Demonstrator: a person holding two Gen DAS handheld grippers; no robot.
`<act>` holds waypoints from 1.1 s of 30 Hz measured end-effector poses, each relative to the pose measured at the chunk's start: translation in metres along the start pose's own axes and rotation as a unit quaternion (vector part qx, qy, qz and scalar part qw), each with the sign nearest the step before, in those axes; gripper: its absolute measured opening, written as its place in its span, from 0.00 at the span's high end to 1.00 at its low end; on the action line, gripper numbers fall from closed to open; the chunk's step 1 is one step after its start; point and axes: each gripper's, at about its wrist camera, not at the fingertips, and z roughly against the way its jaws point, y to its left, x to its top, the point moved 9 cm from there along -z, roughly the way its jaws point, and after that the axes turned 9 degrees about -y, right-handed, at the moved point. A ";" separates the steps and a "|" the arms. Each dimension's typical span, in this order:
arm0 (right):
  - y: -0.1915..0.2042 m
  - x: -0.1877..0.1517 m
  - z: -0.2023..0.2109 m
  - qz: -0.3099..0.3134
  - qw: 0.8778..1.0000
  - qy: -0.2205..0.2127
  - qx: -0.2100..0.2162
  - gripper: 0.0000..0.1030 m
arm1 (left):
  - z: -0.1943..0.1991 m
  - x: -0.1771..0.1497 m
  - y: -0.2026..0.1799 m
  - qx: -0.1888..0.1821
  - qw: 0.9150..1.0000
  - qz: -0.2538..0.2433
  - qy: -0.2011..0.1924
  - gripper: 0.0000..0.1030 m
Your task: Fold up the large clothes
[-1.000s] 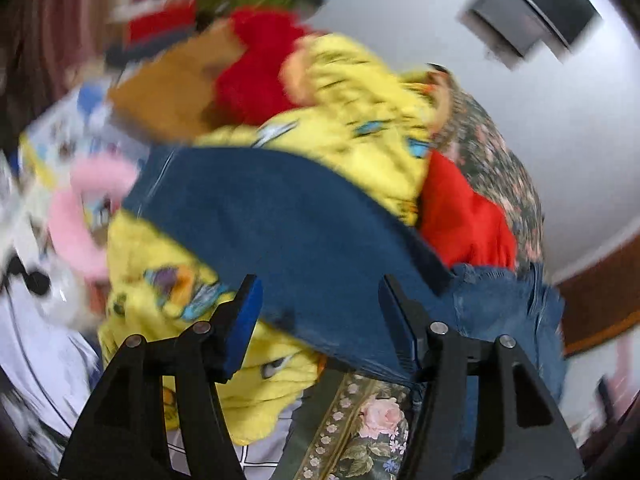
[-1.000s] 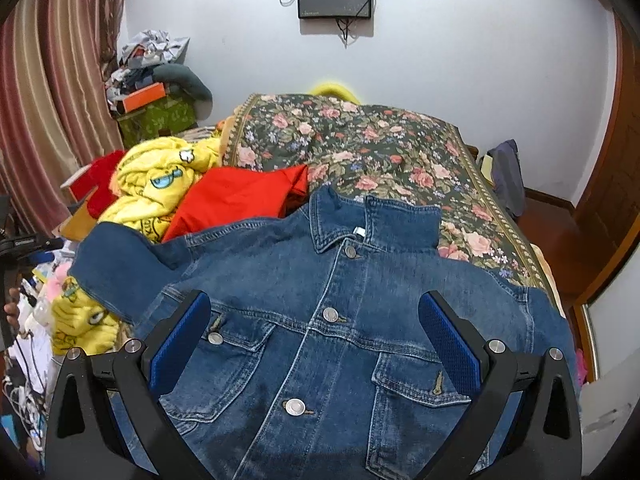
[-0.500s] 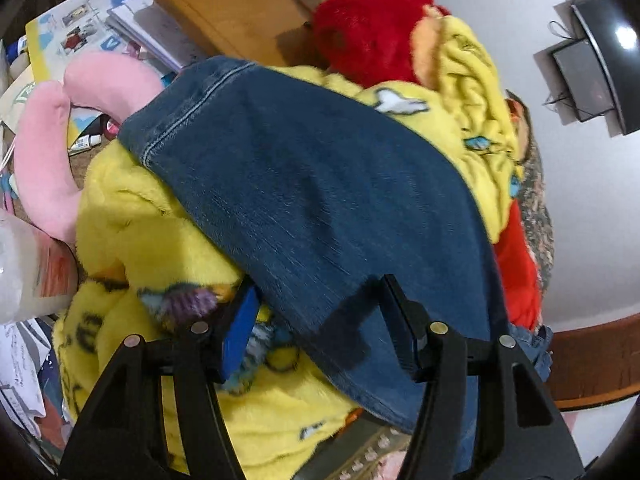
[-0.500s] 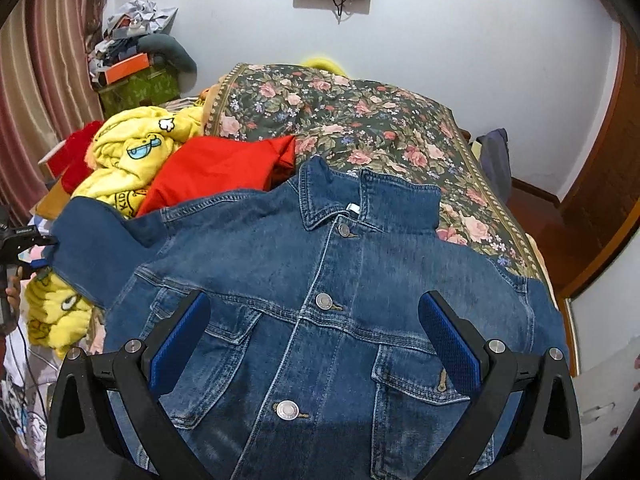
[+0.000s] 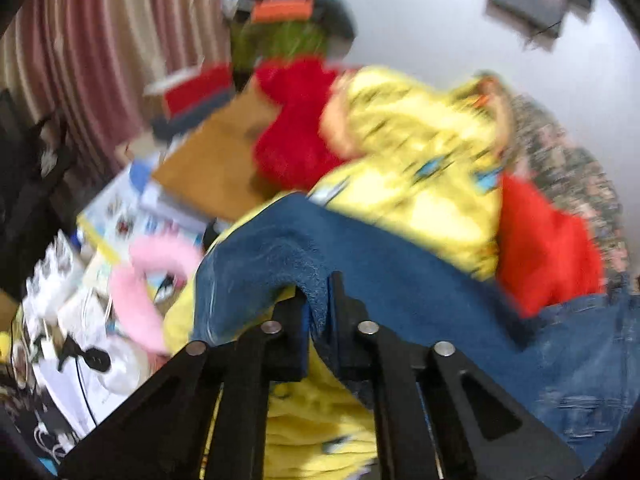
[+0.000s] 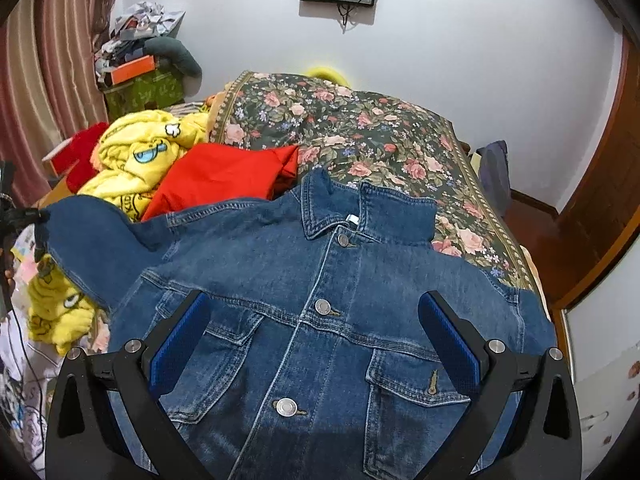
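Note:
A blue denim jacket [image 6: 320, 288] lies front up, buttoned, on the flowered bed cover [image 6: 360, 128], collar towards the far wall. Its left sleeve [image 6: 88, 236] stretches out to the left. My left gripper [image 5: 318, 312] is shut on that sleeve [image 5: 280, 256] near the cuff and holds it lifted above the yellow blanket [image 5: 420, 168]; it shows at the left edge of the right wrist view [image 6: 24, 216]. My right gripper [image 6: 316, 344] is open and empty, hovering over the jacket's chest between the two pockets.
A red garment [image 6: 224, 176] and the yellow cartoon blanket [image 6: 140, 152] are heaped left of the jacket. Boxes, papers and a pink plush ring [image 5: 136, 280] clutter the floor at the left. A curtain [image 6: 48, 60] hangs left, a wooden door [image 6: 600, 200] stands right.
My left gripper has closed on the sleeve near the cuff and lifted it; its view swings and blurs. My right gripper stays open and has moved closer over the jacket.

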 end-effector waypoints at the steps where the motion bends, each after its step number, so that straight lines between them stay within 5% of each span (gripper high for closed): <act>1: -0.002 0.002 0.003 -0.005 1.000 -0.004 0.002 0.00 | 0.017 0.013 -0.012 -0.012 1.000 -0.008 -0.024 0.94; 7: -0.016 0.006 0.018 -0.014 1.000 -0.022 -0.001 0.00 | 0.107 0.060 -0.109 -0.105 0.985 -0.072 -0.120 0.94; 13: -0.040 0.009 0.033 -0.032 0.999 -0.038 0.001 0.00 | 0.154 0.056 -0.214 -0.218 0.964 -0.100 -0.118 0.94; 18: -0.073 0.003 0.039 -0.049 0.998 -0.039 -0.005 0.00 | 0.159 0.012 -0.301 -0.281 0.949 -0.125 -0.066 0.94; 25: -0.114 -0.030 0.035 -0.067 0.998 -0.002 -0.017 0.00 | 0.152 -0.106 -0.398 -0.330 0.920 -0.201 0.065 0.94; 29: -0.128 -0.049 0.033 -0.067 0.997 0.021 -0.027 0.00 | 0.147 -0.171 -0.422 -0.337 0.899 -0.252 0.122 0.94; 33: -0.132 -0.059 0.032 -0.058 0.997 0.036 -0.032 0.00 | 0.150 -0.205 -0.425 -0.327 0.889 -0.289 0.139 0.93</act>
